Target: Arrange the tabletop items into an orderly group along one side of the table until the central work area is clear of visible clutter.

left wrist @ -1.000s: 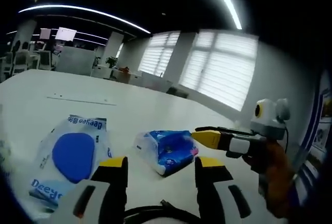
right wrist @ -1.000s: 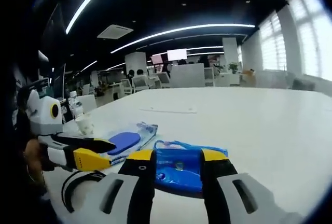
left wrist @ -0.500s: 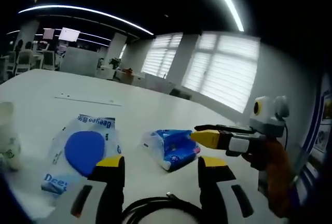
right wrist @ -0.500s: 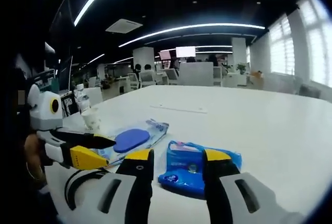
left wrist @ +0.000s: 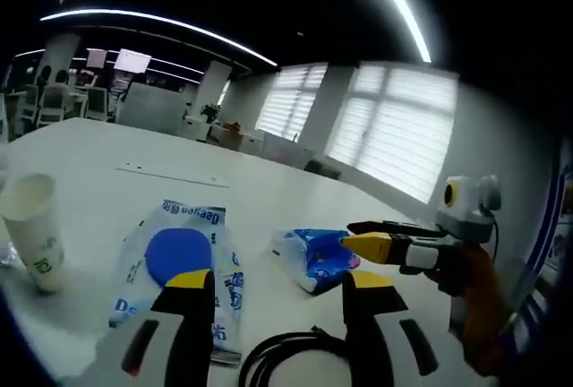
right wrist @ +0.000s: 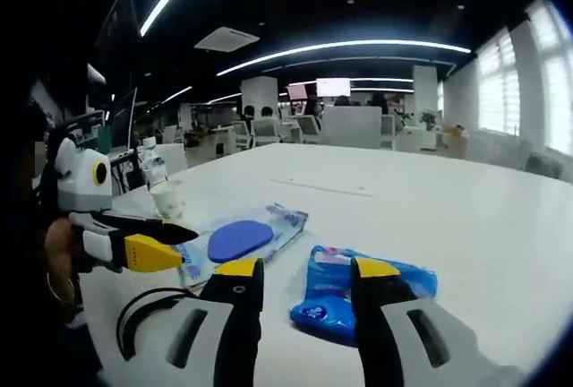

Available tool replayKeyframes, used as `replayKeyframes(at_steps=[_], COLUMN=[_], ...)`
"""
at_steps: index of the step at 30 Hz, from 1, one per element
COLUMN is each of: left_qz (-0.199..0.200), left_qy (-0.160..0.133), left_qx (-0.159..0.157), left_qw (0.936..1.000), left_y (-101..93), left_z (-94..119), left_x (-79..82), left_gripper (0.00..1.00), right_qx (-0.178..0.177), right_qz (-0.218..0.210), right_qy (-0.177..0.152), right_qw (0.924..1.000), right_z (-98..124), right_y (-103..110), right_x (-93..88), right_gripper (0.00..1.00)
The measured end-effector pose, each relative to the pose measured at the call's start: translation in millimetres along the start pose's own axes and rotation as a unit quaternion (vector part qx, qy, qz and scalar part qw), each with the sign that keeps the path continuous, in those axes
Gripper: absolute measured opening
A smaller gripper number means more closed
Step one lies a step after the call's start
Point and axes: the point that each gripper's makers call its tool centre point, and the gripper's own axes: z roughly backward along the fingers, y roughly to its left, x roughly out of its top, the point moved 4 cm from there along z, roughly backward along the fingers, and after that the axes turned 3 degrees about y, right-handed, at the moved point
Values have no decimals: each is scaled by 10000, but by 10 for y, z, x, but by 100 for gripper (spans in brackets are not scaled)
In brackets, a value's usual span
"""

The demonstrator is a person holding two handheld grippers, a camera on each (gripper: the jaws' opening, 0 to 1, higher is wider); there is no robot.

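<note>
Both tools hang empty with jaws apart above the white desk (right wrist: 466,226): the right tool (right wrist: 300,275) just short of the blue tissue pack (right wrist: 363,293), the left tool (left wrist: 279,284) over the wipes pouch (left wrist: 179,266), paper cup (left wrist: 34,230) farther left.

The white wipes pack (left wrist: 175,266) with the round blue lid carries blue lettering: "Deeyeo" reads along its far edge, and "De" shows again near its close end. The paper cup (left wrist: 31,230) bears a small green mark, too blurred to read.
</note>
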Motion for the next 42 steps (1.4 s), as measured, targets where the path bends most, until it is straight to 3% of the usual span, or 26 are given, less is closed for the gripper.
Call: replayKeyframes(at_steps=[8, 42], left_qz=[217, 410], left_qy=[-79, -211], left_qx=[246, 780], left_qw=[9994, 9959], left_y=[215, 577], left_z=[83, 464], left_x=[-8, -60], left_gripper=[56, 59], right_qx=[92, 321], right_qz=[57, 336], right_qy=[54, 174], right_qw=[9999, 9988], right_z=[-37, -114], right_y=[69, 289], right_x=[8, 31], right_gripper=[38, 41])
